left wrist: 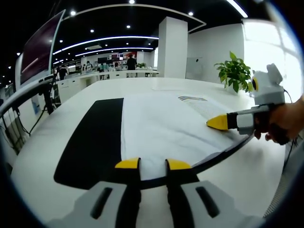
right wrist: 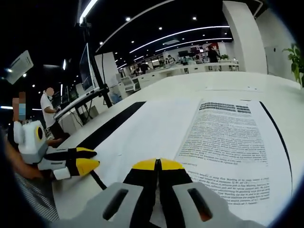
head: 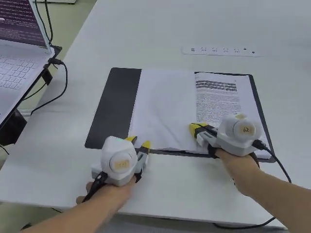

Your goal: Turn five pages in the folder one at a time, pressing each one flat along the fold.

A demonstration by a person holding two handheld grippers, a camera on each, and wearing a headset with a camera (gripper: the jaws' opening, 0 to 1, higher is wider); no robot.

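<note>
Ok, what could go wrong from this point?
The left gripper, slightly open at the near edge of the folder, may pinch several sheets at once. The right gripper, shut and low over the paper beside the printed page, could crease a sheet if it presses and slides.

White table (head: 146, 29). Open laptop (head: 17, 48) far left, black cable (head: 53, 92) looping beside it. White power strip (head: 221, 50) far right. Potted plant (left wrist: 233, 71) beyond.
</note>
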